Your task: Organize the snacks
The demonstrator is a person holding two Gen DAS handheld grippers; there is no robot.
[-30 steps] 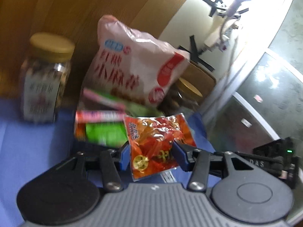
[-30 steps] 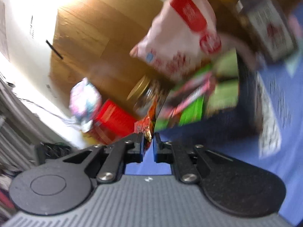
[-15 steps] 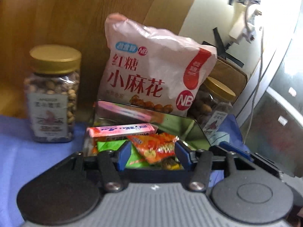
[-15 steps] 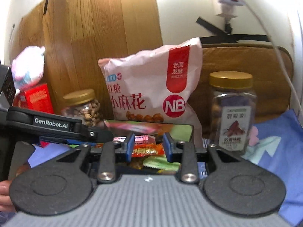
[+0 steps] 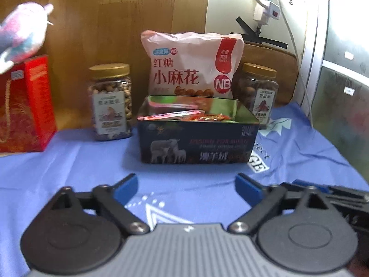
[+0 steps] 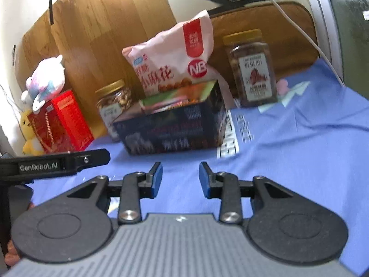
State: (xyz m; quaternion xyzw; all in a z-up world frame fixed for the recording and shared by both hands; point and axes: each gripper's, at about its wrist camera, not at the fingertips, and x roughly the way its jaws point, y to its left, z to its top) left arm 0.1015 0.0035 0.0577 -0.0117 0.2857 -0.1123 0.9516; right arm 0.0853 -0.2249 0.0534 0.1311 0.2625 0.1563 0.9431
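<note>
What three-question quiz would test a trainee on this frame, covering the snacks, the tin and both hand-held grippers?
1. True or false: the left hand-held gripper is holding a snack packet.
2. Multiple choice: the pink snack bag stands (A) behind the dark tin, (B) in front of it, (C) inside it.
3. Fill in: each nut jar, the left jar and the right jar, has a ____ coloured lid.

Key: 1 false, its jaws are open and empty, as are the right hand-held gripper's. 2 A. 3 gold.
</note>
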